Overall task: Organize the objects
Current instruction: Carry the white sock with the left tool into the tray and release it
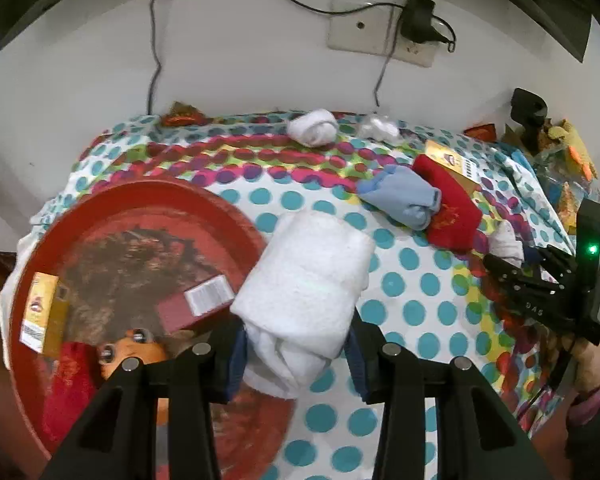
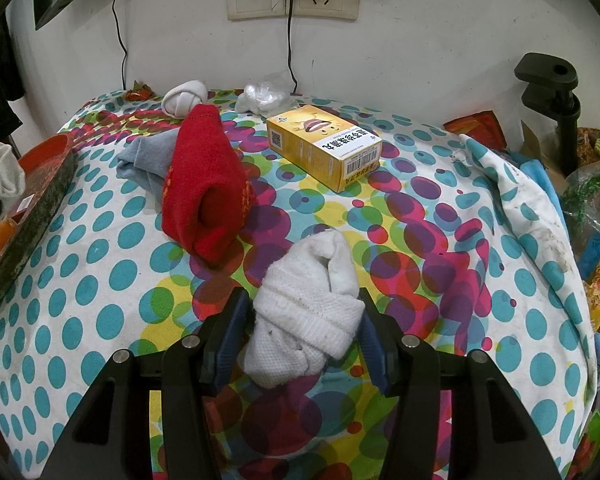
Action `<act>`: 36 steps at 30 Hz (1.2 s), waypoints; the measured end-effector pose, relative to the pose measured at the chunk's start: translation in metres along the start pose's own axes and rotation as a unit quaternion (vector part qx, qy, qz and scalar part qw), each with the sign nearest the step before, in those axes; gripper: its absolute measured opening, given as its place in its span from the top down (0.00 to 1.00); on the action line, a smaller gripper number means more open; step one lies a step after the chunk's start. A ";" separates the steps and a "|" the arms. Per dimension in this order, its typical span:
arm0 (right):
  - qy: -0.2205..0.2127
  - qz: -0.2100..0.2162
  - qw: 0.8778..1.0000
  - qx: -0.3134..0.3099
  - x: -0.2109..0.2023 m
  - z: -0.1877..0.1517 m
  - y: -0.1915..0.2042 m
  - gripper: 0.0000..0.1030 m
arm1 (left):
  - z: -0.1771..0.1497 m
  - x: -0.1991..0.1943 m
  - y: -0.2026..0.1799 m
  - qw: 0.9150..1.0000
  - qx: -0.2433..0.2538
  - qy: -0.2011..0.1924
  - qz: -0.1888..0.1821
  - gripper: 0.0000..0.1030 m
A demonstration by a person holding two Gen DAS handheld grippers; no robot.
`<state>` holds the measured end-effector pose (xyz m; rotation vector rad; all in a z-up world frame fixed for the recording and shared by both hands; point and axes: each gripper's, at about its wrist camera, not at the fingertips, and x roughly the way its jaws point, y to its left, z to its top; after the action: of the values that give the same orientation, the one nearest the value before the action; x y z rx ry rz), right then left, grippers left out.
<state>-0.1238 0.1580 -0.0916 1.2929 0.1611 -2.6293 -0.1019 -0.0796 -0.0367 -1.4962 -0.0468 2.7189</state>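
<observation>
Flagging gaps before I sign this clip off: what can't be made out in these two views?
- Left wrist view: the near side of the red tray is hidden by the left tongs and the white sock they grip.
- Left wrist view: the orange toy in the tray is half covered by the tongs' frame.
- Right wrist view: the tray is cut off by the left edge.
- Right wrist view: the yellow box print is too small to read.

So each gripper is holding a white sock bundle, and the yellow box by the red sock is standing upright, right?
Not quite: the yellow box lies flat on its side, as the right wrist view shows. The left gripper and right gripper each hold a white sock bundle.
</observation>
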 end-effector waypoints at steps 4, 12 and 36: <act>0.000 0.000 1.000 0.000 0.000 0.000 0.000 0.51 | -0.001 -0.007 0.017 1.000 -0.001 0.002 0.012 0.59; 0.000 -0.002 1.000 0.003 0.000 0.000 0.000 0.51 | -0.008 -0.016 0.061 0.998 -0.016 0.005 0.056 0.59; 0.000 -0.004 1.000 0.003 0.001 0.001 0.001 0.51 | -0.003 -0.006 0.165 0.989 -0.099 0.016 0.112 0.59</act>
<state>-0.1244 0.1568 -0.0917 1.2969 0.1601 -2.6381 -0.0991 -0.2442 -0.0402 -1.6900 -0.1614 2.9405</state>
